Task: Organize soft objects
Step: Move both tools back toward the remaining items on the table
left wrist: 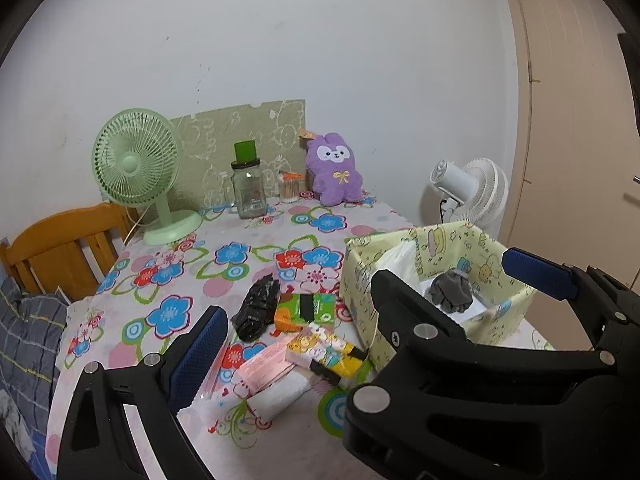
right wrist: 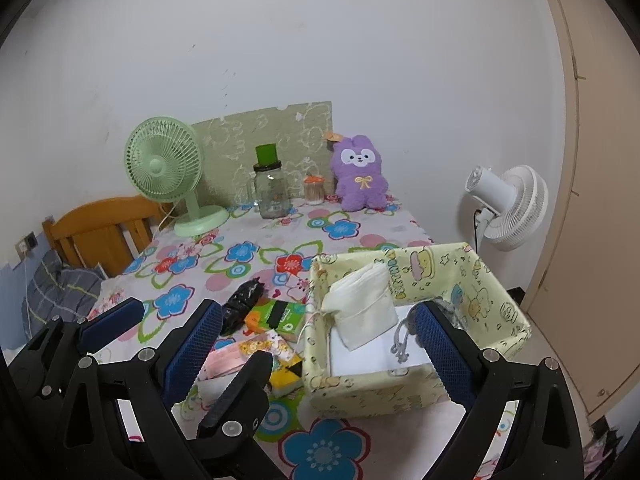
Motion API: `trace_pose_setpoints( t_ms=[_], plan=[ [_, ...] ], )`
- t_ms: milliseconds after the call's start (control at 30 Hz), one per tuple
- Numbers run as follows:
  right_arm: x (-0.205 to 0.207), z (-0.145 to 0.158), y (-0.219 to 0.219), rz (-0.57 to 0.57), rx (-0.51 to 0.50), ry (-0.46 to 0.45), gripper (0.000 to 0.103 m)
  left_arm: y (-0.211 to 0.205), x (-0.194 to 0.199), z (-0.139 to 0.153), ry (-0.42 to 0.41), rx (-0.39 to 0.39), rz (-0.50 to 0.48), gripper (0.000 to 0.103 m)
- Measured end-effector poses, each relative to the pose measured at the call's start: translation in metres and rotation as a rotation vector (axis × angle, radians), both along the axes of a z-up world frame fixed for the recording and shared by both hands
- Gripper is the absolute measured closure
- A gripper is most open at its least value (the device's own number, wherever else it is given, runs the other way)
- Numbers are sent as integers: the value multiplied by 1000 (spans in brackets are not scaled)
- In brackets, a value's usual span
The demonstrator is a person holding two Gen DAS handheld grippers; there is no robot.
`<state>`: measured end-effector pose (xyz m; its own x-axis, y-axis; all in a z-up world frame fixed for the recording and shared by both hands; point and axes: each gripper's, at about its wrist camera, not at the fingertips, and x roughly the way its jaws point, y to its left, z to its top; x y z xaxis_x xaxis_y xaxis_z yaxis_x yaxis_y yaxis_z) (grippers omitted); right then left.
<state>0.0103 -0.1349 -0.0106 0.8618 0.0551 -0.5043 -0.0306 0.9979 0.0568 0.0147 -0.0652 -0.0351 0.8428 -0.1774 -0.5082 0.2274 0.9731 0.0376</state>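
Right wrist view: yellow fabric box (right wrist: 404, 380) on a floral tablecloth (right wrist: 248, 248), serving as landmark. Right gripper (right wrist: 320, 344) with fingers spread wide and empty; its right blue pad (right wrist: 444, 356) overlaps the box's near right part, the left pad (right wrist: 192, 348) well left of the box. Left gripper (right wrist: 176, 344) in the frame's lower left, its fingers also spread wide and empty.

Inside the box: a cream drawstring pouch (right wrist: 364, 312) leaning at the left wall; a grey soft item (left wrist: 450, 292) toward the right, on white lining.

Just left of the box: green tissue pack (right wrist: 280, 316), black crumpled bag (right wrist: 240, 304), yellow cartoon pack (right wrist: 272, 350), pink pack (right wrist: 228, 362).

Far behind the box, against the wall: purple plush toy (right wrist: 360, 180), glass jar (right wrist: 272, 192), green desk fan (right wrist: 168, 176).
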Motion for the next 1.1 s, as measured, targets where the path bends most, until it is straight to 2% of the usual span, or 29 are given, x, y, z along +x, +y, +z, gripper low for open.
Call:
trace_pose_setpoints(
  t_ms=[200,433,533,733,833,1100],
  plan=[
    [2,-17,13,40,-6,35,5,12,2,-15,42,6,20,5],
    [7,-35,24,74,31,83,5,24,5,-31,65,30,49,5],
    [9,-41,30,85,30,96,11,31,6,-38,78,32,55,5],
    [6,-47,45,70,-26,74,13,43,6,-47,91,31,71,5],
    [6,-47,49,77,-35,75,18,48,6,-47,90,22,72,5],
    [13,-54,61,98,-13,114,19,59,9,-52,108,20,81,5]
  ],
)
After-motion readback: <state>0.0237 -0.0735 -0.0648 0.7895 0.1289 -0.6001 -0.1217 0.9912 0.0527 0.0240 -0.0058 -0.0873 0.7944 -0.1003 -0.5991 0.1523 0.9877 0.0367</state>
